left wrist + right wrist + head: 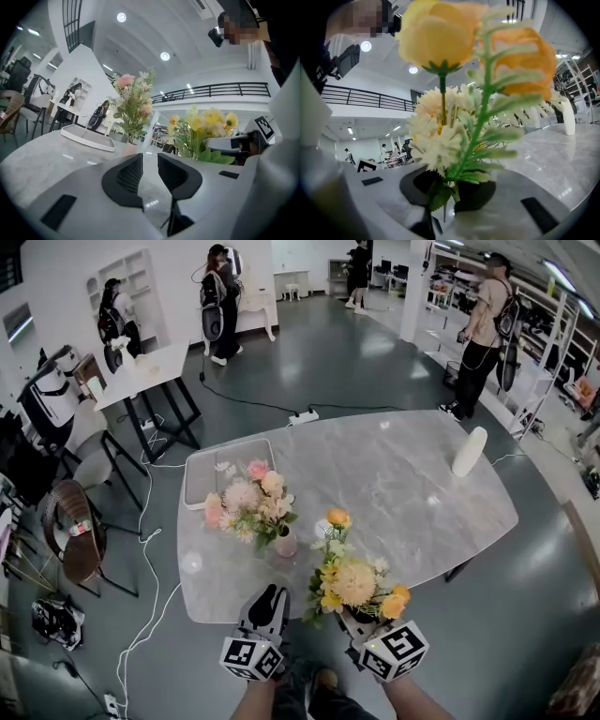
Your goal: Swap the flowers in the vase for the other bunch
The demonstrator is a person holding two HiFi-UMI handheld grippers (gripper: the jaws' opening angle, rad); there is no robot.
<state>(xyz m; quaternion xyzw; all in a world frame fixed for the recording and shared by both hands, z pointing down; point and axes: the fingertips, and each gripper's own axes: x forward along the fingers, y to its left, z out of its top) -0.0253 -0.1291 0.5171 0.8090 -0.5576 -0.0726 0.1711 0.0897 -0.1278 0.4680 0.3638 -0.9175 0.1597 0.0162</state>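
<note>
Vase (pixel 286 544) with the pink flowers (pixel 248 501) stands on the table (pixel 403 474) just ahead of my left gripper (pixel 272 594), stems upright; that gripper is empty, jaws a little apart. My right gripper (pixel 452 190) grips the yellow bunch (pixel 354 582) by its stems, just right of the vase. Open table lies beyond.

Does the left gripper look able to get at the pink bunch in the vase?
Probably yes. The left gripper is empty, jaws apart, with only bare table between it and the pink bunch in the vase. The yellow bunch, clamped in the right gripper, stands off to the side.
</note>
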